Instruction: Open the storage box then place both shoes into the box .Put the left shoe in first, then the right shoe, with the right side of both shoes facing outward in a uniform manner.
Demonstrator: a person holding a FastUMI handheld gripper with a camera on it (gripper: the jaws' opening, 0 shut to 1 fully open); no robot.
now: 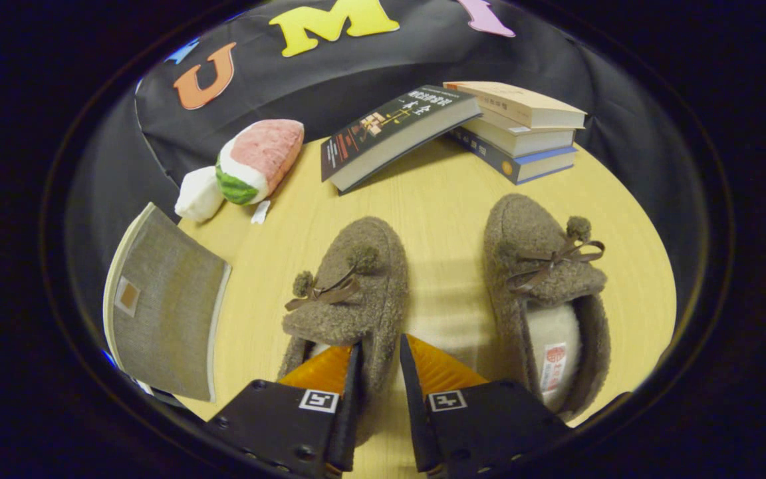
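The fingers (380, 372) pinch the side wall of the left shoe (350, 293) near its opening, a thin edge that suits a two-finger hold. The right shoe (546, 293) sits beside it on the tabletop (436, 199). The grey storage box (163, 306), left of the shoes, awaits them.

The claw (380, 362) is held low and pointed forward. Its two fingers (354, 372) are drawn close together, a narrow gap being left between them. Fuzzy fabric is seen in that gap; firm pressing by both fingers cannot be judged.
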